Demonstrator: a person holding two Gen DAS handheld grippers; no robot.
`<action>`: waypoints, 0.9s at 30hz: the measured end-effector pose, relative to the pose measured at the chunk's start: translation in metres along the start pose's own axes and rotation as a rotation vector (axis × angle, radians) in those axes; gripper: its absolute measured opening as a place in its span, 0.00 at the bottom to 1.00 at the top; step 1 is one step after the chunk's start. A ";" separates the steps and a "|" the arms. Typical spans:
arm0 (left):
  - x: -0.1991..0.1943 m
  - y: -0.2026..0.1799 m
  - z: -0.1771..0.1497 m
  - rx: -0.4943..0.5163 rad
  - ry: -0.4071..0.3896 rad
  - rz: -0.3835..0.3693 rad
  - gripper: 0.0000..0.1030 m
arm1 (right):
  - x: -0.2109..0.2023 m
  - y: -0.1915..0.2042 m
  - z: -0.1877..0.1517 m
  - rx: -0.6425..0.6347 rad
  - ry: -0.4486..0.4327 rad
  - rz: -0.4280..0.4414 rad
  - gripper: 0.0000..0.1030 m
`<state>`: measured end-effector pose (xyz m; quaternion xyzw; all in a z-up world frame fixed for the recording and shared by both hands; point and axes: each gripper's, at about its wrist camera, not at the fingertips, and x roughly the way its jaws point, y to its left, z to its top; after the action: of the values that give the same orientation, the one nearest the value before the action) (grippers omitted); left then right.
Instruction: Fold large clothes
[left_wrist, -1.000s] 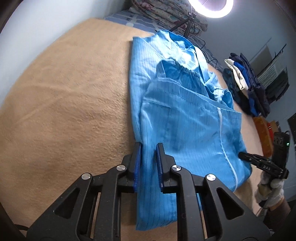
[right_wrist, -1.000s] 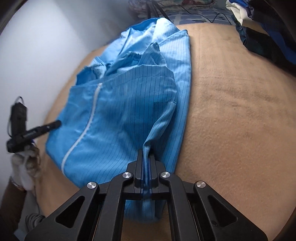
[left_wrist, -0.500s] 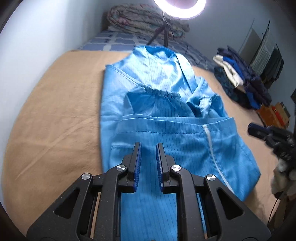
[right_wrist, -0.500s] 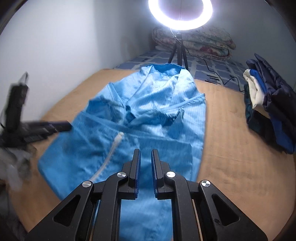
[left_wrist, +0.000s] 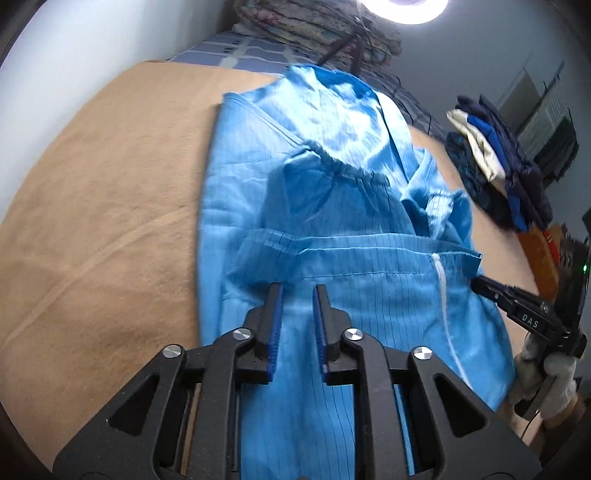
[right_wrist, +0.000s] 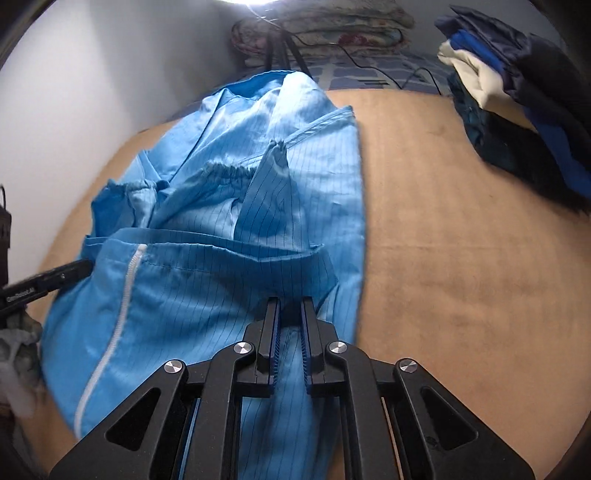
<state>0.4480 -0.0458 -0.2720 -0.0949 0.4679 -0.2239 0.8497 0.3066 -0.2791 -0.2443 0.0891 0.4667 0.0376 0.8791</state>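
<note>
A large blue garment (left_wrist: 332, 229) of thin, pinstriped, slightly glossy cloth lies partly folded on a tan, napped blanket (left_wrist: 103, 206) over the bed — a white zipper (left_wrist: 441, 284) runs down its front, and gathered elastic cuffs bunch near the middle. The left hand-held gripper (left_wrist: 297, 291) hovers over the near fold, its blue ribbed pads having just spread apart, gripping nothing. The right hand-held gripper (right_wrist: 290, 306) stands narrowly parted above the cloth, also empty.
</note>
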 end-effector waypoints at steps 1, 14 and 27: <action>-0.010 0.006 -0.003 -0.028 -0.008 -0.018 0.36 | -0.011 -0.004 -0.001 0.017 -0.012 0.027 0.10; -0.050 0.059 -0.058 -0.208 0.061 -0.102 0.54 | -0.064 -0.028 -0.087 0.098 0.101 0.199 0.24; -0.038 0.062 -0.059 -0.313 0.089 -0.193 0.54 | -0.087 -0.048 -0.079 0.174 0.043 0.315 0.56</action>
<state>0.3995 0.0294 -0.2985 -0.2604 0.5227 -0.2330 0.7776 0.1916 -0.3292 -0.2261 0.2361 0.4673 0.1361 0.8410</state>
